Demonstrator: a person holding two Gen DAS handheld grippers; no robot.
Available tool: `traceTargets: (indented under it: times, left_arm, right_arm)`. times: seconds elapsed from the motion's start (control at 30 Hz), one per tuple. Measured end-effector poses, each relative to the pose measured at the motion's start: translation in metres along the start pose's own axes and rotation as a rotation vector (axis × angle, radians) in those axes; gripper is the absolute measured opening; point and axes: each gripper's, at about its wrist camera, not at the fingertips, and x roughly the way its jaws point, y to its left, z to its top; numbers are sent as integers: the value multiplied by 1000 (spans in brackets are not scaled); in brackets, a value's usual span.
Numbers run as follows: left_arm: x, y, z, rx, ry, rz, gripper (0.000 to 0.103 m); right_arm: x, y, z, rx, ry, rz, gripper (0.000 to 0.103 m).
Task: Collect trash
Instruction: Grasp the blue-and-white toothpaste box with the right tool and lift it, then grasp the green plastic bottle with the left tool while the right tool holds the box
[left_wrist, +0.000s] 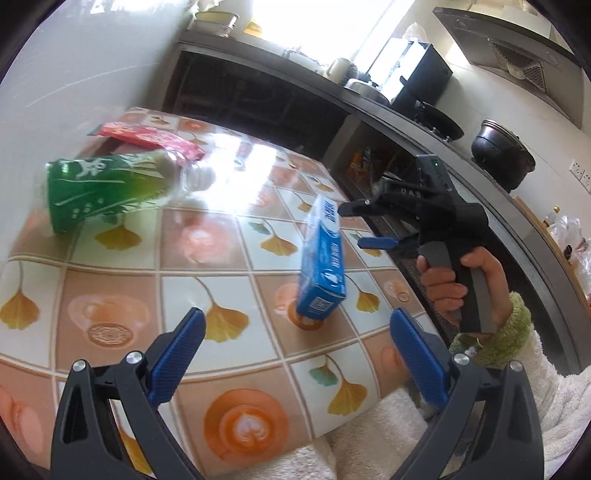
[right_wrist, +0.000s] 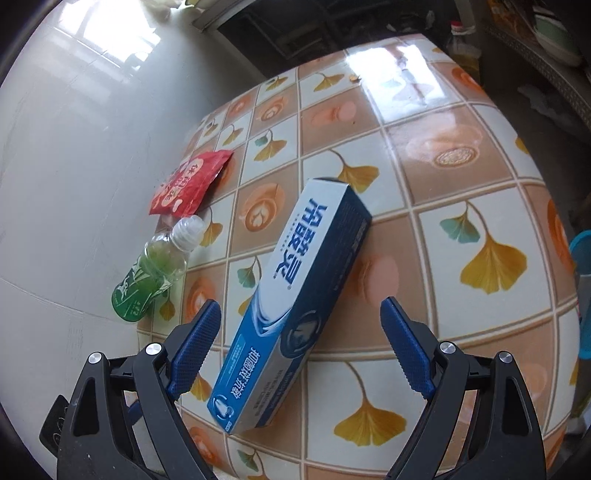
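Fingers of both grippers, left (left_wrist: 297, 354) and right (right_wrist: 301, 349), stand wide and hold nothing. Patterned worktop (right_wrist: 461, 177) carries three items. Blue box (right_wrist: 291, 295) lies flat between the right fingers, untouched. Green bottle (right_wrist: 151, 273) lies at the worktop's wall-side edge. Red packet (right_wrist: 190, 182) lies just beyond the bottle.

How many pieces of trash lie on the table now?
3: the blue box in the middle, the green bottle at the wall-side edge, the red packet just beyond it. More may be out of view.
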Motion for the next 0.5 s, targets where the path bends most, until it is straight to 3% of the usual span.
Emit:
traceTargets:
  times: [0.23,0.37,0.43,0.5]
  left_arm:
    - [-26,15,20,37,-75,193,97]
    - [-25,20,47,125,-101,329,97]
    - [-20,24,62,167,-100,373,97]
    - [-8,28,79,200,-70,394,96]
  right_arm:
    - [35,27,-7,-37,41,-68,84]
    - [43,34,-12,-90,26,-133,75]
    - [42,35,-14,-123,20,-161,67]
    - [39,32,-16,-141,24,-149,65]
